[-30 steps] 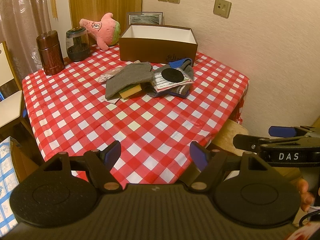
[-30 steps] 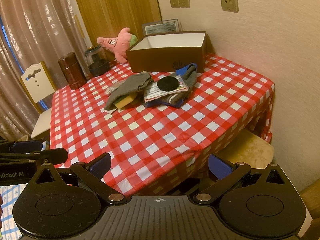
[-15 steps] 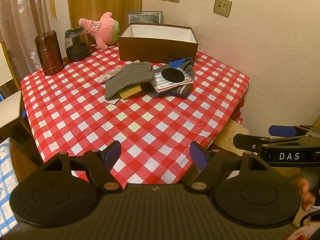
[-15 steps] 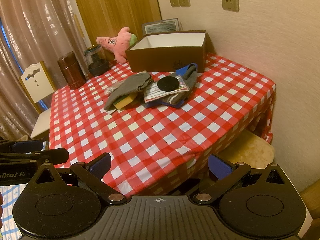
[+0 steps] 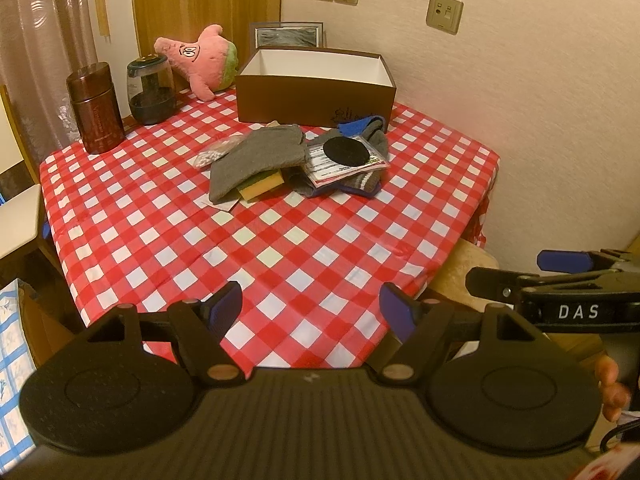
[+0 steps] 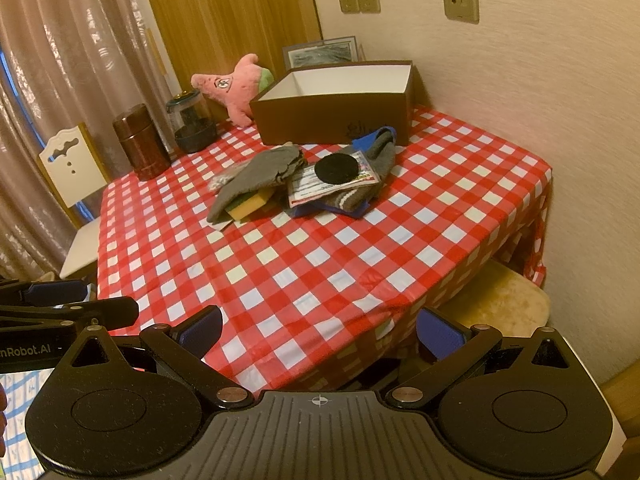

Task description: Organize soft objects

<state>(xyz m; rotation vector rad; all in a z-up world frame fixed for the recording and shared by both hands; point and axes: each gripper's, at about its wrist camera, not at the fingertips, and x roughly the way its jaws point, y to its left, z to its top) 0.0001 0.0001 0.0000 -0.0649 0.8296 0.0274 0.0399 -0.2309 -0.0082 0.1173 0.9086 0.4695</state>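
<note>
A pile lies mid-table on the red checked cloth (image 5: 280,248): a grey sock (image 5: 256,158) (image 6: 256,174) over a yellow sponge (image 5: 262,185) (image 6: 250,206), and a second grey sock with blue trim (image 5: 370,136) (image 6: 380,150) under a printed packet carrying a black round pad (image 5: 346,151) (image 6: 336,169). Behind stands an open brown box (image 5: 312,98) (image 6: 336,118), white inside. A pink plush star (image 5: 200,58) (image 6: 236,86) leans at the back. My left gripper (image 5: 312,310) and right gripper (image 6: 320,330) hover open near the table's front edge, both empty.
A brown canister (image 5: 95,108) (image 6: 140,142) and a dark-lidded glass jar (image 5: 151,90) (image 6: 192,120) stand at the back left. A picture frame (image 5: 288,34) leans on the wall. A white chair (image 6: 76,184) is left of the table, a cushioned stool (image 6: 500,300) at right.
Both grippers have shifted only slightly, with the scene drifting a little in each view. Both stay open. Nothing on the table has moved.
</note>
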